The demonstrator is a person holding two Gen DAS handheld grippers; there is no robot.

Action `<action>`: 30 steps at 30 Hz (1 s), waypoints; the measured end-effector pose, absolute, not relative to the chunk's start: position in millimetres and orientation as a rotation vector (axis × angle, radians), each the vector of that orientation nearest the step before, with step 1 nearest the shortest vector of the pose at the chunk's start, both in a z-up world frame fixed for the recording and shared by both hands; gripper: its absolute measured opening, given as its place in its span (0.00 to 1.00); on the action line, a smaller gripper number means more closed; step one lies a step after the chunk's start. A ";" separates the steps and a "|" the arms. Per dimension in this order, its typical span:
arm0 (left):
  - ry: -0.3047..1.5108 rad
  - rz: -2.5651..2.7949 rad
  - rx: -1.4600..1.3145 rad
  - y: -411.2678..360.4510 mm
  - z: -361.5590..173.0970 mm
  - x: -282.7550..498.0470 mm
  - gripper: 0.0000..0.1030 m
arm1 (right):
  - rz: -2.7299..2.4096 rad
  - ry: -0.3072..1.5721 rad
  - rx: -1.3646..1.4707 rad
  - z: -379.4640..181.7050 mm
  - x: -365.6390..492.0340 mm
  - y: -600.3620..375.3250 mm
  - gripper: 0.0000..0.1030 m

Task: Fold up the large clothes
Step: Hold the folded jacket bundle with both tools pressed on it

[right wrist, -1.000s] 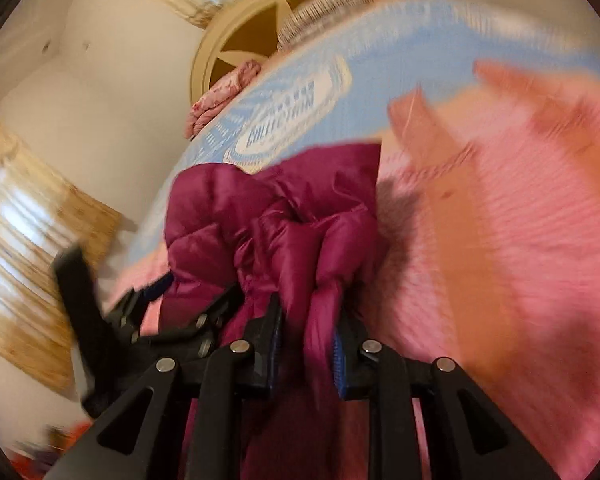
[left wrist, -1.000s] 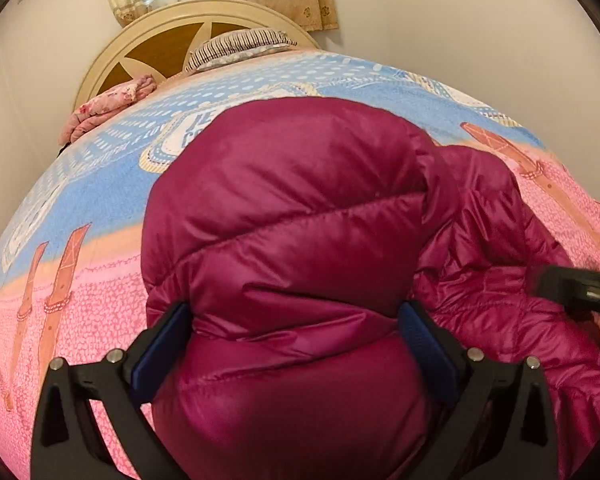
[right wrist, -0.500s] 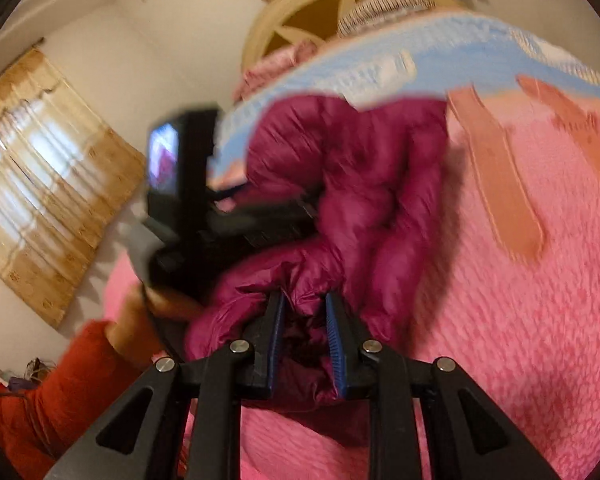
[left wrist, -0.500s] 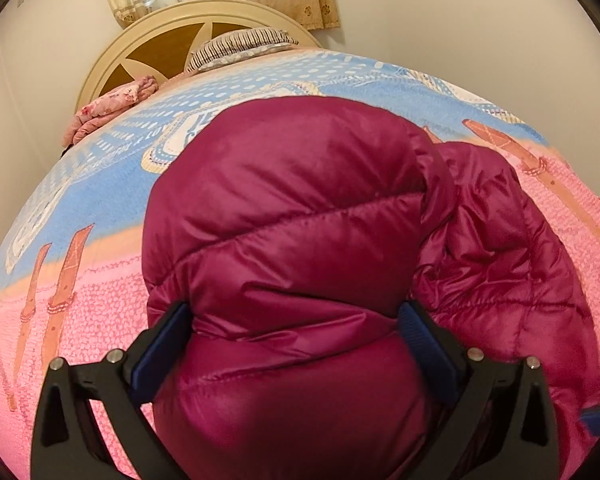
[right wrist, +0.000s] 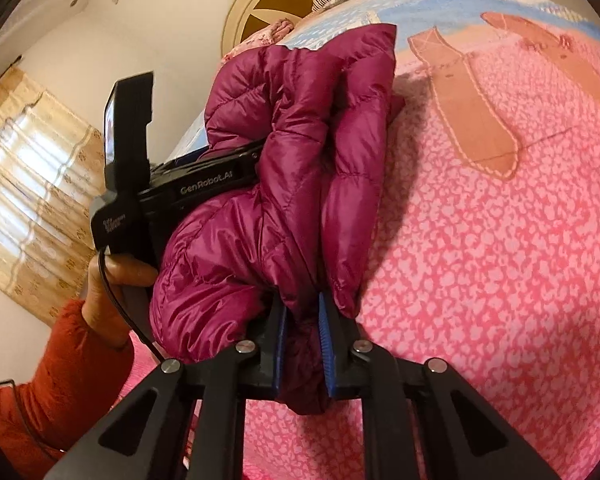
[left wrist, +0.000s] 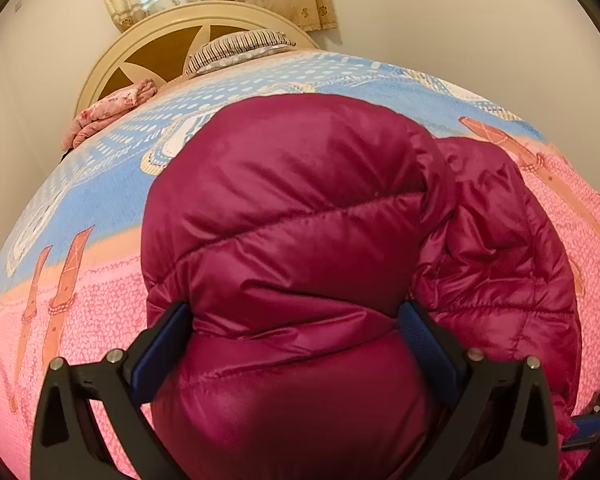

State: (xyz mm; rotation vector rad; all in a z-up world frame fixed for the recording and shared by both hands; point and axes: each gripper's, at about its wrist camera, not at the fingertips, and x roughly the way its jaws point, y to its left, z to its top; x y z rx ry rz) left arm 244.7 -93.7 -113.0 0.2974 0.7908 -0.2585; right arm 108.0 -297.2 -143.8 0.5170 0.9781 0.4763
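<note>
Right claw [right wrist: 302, 330] nearly closed, just tightened, pinching the magenta puffer jacket [right wrist: 300, 152] — left claw [left wrist: 296, 340] wide, clamped around its bulk.

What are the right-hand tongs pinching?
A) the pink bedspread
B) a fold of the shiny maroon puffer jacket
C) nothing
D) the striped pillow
B: in the right wrist view the right-hand tongs squeeze a bunched fold of the shiny maroon puffer jacket between blue pads.

Hidden and cut-off parts

The left gripper [left wrist: 294, 322] tips are buried under the puffy maroon jacket [left wrist: 300, 240]; the jacket's lower end is cut off by the frame, and much of the bedspread [left wrist: 80, 312] is covered.
</note>
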 end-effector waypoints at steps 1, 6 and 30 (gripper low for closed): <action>0.789 -0.257 0.299 -93.9 -113.1 243.6 1.00 | 0.476 0.975 0.528 -143.7 107.3 -296.7 0.13; 0.782 -0.249 0.304 -93.6 -113.5 241.5 1.00 | 0.473 0.966 0.563 -145.4 108.2 -302.7 0.12; 0.780 -0.252 0.299 -92.5 -113.6 240.6 1.00 | 0.443 0.956 0.492 -140.4 106.4 -284.7 0.12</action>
